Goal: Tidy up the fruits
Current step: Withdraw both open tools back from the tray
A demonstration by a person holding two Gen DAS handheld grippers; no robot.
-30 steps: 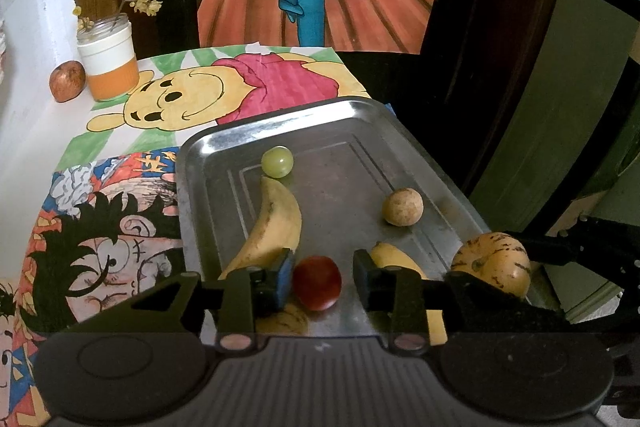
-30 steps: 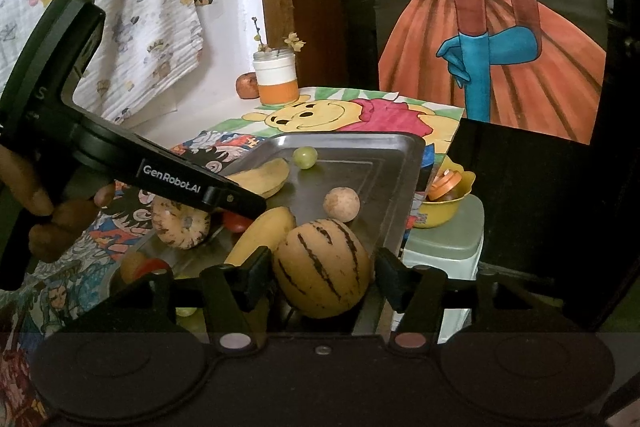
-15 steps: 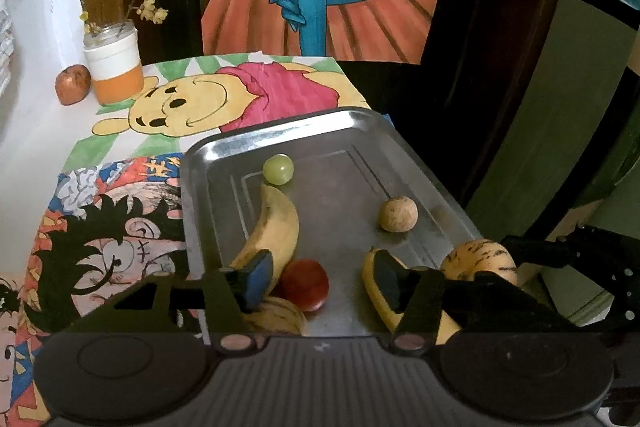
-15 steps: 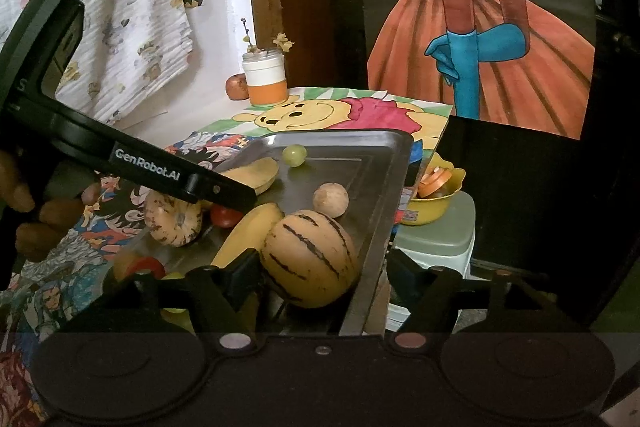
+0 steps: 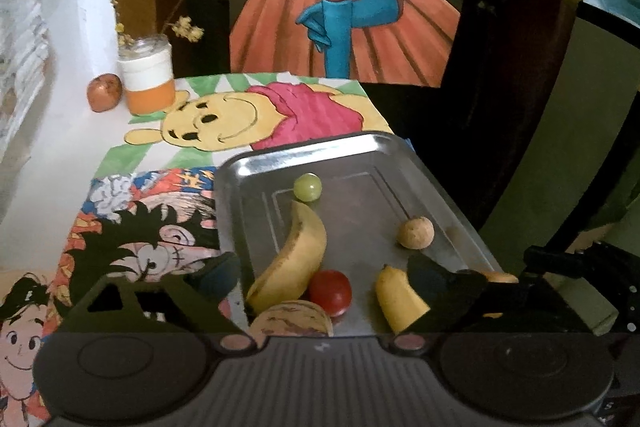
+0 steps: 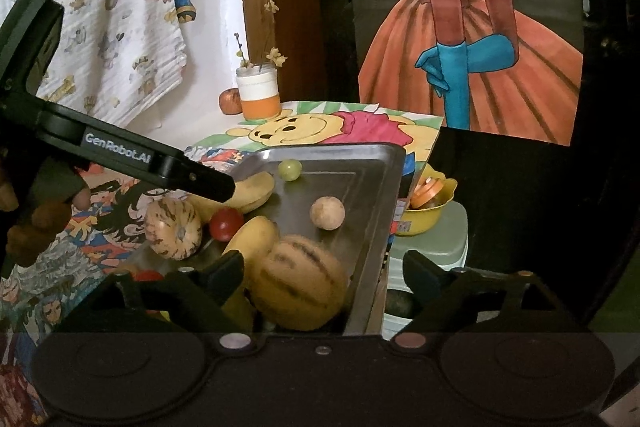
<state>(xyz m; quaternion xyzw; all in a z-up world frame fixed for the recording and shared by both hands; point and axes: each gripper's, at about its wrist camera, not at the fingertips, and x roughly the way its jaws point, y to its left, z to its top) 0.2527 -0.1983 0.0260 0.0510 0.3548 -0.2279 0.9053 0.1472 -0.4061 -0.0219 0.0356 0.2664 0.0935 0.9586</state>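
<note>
A steel tray [image 5: 360, 151] holds a green grape [image 5: 307, 187], a long banana [image 5: 294, 259], a red tomato [image 5: 330, 291], a tan round fruit [image 5: 415, 232], a second banana [image 5: 398, 301] and a striped melon [image 5: 294, 321]. My left gripper [image 5: 320, 279] is open and empty, its jaws wide apart above the tomato. In the right wrist view my right gripper [image 6: 322, 277] is open, with a yellow striped melon [image 6: 298, 283] lying in the tray [image 6: 376, 211] between its jaws, released. Another striped melon [image 6: 173, 229] and the tomato [image 6: 225, 223] sit further left.
The tray lies on a table with cartoon drawings [image 5: 240, 123]. A jar with twigs [image 5: 147, 79] and a brown fruit [image 5: 104, 92] stand at the far left. A yellow bowl [image 6: 430, 203] on a grey lidded box [image 6: 436, 239] stands beside the tray's right edge.
Both grippers opened wider and drew back. The left let go of the tomato, the right let go of the striped melon; both fruits now rest in the tray.
</note>
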